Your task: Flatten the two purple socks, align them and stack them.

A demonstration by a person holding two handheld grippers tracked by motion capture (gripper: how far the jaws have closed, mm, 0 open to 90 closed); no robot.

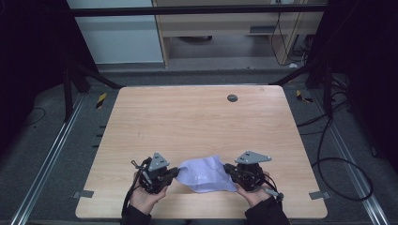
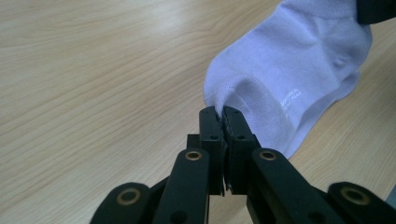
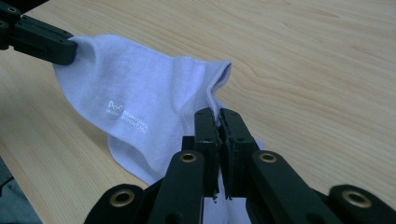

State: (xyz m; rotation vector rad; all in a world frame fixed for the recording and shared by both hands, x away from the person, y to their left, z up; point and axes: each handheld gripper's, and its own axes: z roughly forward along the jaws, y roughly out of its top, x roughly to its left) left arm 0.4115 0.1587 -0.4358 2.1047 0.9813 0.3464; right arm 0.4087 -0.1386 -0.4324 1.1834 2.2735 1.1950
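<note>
Now sock [image 1: 206, 174] pinched btwn left tongs [image 1: 175, 171], right tongs [image 1: 228, 168]

tiny unreadable print on sock [image 3: 140, 107]

We see a pale lilac-white sock [image 2: 299, 60] with small white lettering — on a light wood-grain table [image 1: 197, 117].

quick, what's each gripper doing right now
left gripper: closed on one edge of the white sock.
right gripper: closed on the sock's other edge.
</note>
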